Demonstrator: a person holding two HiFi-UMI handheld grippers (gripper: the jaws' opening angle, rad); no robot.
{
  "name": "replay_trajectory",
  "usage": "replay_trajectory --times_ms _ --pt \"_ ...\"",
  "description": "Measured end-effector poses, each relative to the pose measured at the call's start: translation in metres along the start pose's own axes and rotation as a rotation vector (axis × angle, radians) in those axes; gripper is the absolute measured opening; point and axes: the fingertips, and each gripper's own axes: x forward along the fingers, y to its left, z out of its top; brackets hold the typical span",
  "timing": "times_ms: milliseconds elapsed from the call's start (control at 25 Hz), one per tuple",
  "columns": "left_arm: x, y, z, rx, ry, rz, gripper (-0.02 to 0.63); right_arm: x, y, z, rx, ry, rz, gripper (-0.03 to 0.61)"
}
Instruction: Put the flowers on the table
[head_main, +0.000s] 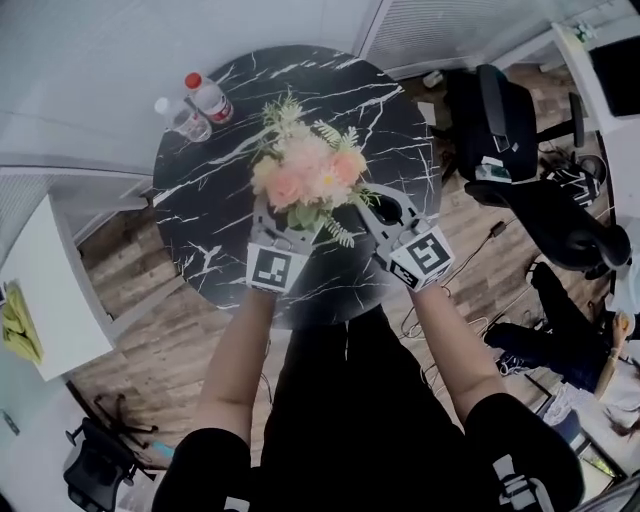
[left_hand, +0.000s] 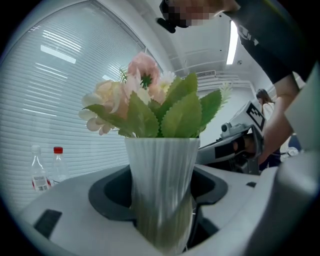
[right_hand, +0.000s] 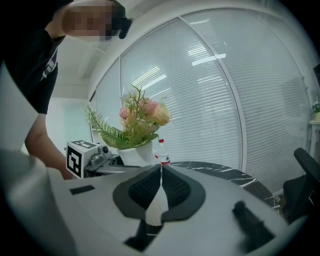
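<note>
The left gripper (head_main: 284, 230) is clamping its jaws on the lower body of a ribbed white vase (left_hand: 161, 175); pink and peach flowers (head_main: 305, 170) are rising above those jaws, over the black marble table (head_main: 215, 235); the right gripper (right_hand: 161, 186) is hovering just beside the vase, jaws pressing together on nothing; a red-capped bottle (head_main: 210, 98) is standing far beyond both jaws.
</note>
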Motion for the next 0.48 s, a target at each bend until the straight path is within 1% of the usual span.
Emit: replay_trajectory --times_ms 200,480 --pt "0.013 0.01 -0.024 -0.001 0.009 0.002 0.331 0.007 -0.009 -0.019 0.009 0.018 -0.009 0.021" --pt "0.023 0.01 -0.031 0.031 -0.018 -0.019 0.331 0.015 -0.014 -0.033 0.033 0.034 -0.02 0.021"
